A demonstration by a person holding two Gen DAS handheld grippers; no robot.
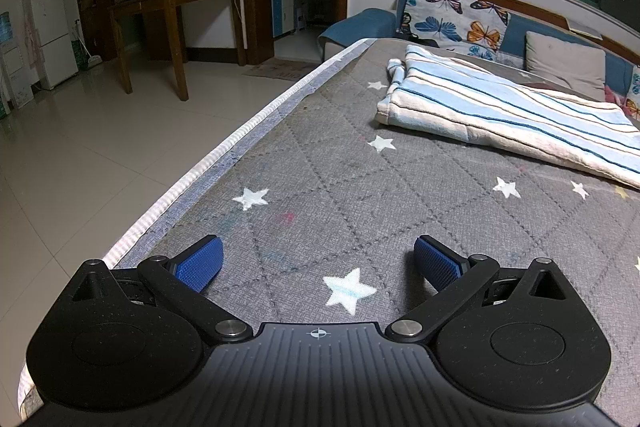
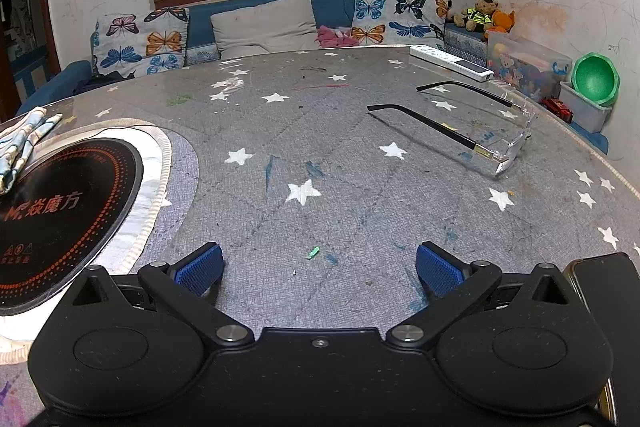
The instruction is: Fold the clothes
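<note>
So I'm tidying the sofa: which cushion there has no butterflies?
The plain beige cushion in the middle; the cushions on either side of it are butterfly-printed.

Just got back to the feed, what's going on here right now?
Nothing is being held. The left gripper and right gripper both hang open over the star-patterned table cover. The striped cloth lies ahead and to the right of the left gripper, untouched. Eyeglasses sit ahead of the right gripper.

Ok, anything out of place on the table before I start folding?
Yes: eyeglasses lie open on the table cover, near a remote and a phone. The striped cloth lies clear of them.
</note>
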